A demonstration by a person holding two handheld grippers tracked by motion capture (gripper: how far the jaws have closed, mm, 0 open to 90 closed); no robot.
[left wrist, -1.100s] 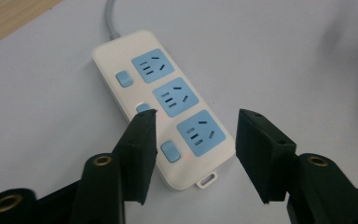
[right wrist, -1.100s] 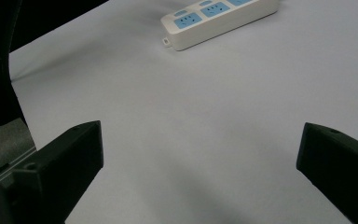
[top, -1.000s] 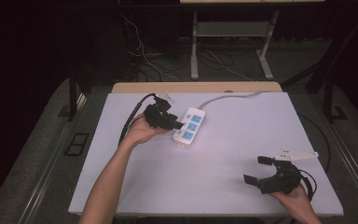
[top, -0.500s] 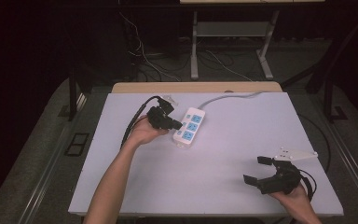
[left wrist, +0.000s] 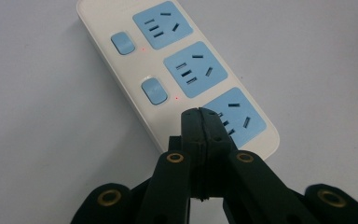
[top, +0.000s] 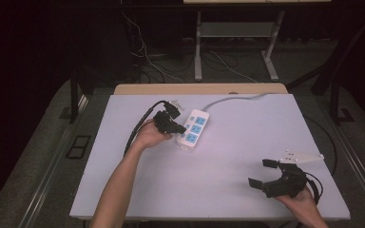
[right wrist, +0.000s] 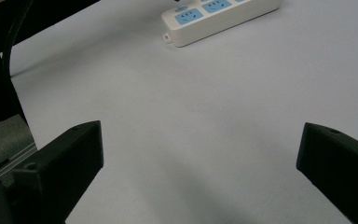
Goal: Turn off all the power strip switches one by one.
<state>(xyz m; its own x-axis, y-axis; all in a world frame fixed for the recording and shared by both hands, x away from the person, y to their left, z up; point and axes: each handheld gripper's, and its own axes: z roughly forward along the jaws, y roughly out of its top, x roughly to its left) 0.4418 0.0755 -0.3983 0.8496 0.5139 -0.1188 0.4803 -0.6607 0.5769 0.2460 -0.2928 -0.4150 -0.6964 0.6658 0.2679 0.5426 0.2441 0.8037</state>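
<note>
The white power strip [top: 193,128] lies on the far left part of the pale table [top: 228,190], slanted, its grey cord [top: 233,98] running off toward the far edge; it carries three blue sockets and blue switches [left wrist: 153,90], with small red lights beside two of them; the left gripper [left wrist: 200,122] has just been closing, its jaws now pressed together with nothing between them, their tips over the strip's near end; the right gripper [top: 265,173] rests well apart near the table's right front corner, jaws spread wide over bare tabletop.
</note>
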